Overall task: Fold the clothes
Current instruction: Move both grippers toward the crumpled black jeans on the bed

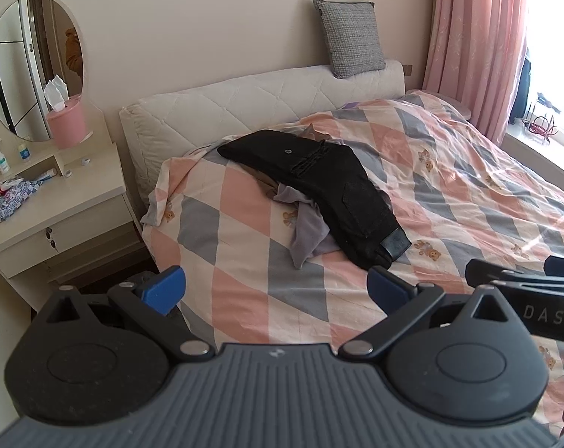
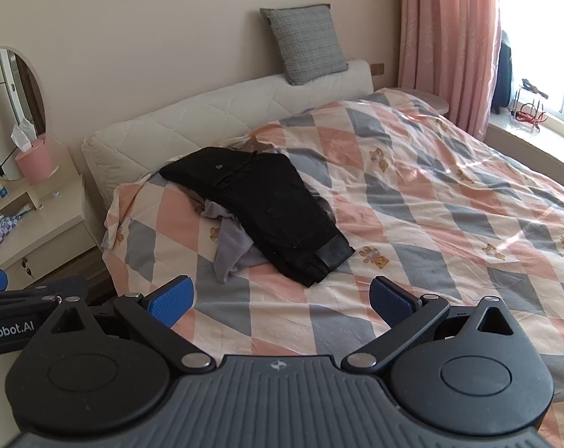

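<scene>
I hold both tools, left tool and right tool, spread and empty. The folded black denim trousers, stiff and heavy, lie atop the limp lilac garment; I would grip the trousers' waistband.

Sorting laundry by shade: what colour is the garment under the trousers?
Pale lilac-grey garment, clearest in the left wrist view.

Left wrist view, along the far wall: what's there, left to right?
Oval mirror → pink tissue box → quilted headboard → grey cushion → pink curtain → window.
</scene>
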`<state>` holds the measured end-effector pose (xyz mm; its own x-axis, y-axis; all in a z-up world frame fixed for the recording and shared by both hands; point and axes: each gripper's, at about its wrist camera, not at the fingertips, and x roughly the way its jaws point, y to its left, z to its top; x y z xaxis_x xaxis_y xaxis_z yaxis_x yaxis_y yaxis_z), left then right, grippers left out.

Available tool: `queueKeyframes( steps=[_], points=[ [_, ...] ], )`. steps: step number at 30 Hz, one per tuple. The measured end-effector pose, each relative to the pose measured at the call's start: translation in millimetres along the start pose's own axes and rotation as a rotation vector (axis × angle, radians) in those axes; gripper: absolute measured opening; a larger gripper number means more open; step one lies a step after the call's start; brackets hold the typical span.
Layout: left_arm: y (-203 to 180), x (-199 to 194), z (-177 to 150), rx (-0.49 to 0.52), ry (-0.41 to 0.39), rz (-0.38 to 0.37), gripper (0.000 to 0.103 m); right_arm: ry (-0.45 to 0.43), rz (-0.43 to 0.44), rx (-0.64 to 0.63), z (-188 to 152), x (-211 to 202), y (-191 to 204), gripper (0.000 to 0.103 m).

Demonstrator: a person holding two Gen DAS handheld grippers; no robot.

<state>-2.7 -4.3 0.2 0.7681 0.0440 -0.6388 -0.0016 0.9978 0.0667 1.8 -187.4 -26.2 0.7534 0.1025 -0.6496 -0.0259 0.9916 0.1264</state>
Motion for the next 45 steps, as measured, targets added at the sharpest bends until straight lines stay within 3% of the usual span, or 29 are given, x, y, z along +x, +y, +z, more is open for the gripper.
queueKeyframes(
  steps=[7, 19, 33, 36, 42, 45],
  points=[
    [-7.8, -3.9, -1.6, -0.002, 0.005, 0.012, 0.102, 0.032, 0.007, 0.008, -2.3, 3.2, -4.7, 0.103],
    [12.5, 27.4, -18.4, -0.047, 0.166, 0.003, 0.102, 0.074, 0.025, -0.001, -10.9, 14.9, -10.3, 0.103],
    [7.5, 39.0, -21.0, -0.028, 0.179, 0.044, 0.102, 0.130, 0.043, 0.022, -21.4, 43.2, -23.4, 0.103],
    [7.0, 46.7, -22.2, -0.026, 0.160, 0.041, 0.102, 0.125, 0.034, 0.009, -25.1, 51.2, -25.9, 0.103],
    [5.0, 80.3, -14.3, 0.021, 0.216, -0.006, 0.102, 0.105, 0.024, -0.014, -30.5, 70.0, -28.9, 0.103],
    [5.2, 101.6, -7.7, 0.045, 0.228, -0.041, 0.102, 0.102, 0.058, 0.033, -33.7, 82.4, -36.1, 0.103]
  ],
)
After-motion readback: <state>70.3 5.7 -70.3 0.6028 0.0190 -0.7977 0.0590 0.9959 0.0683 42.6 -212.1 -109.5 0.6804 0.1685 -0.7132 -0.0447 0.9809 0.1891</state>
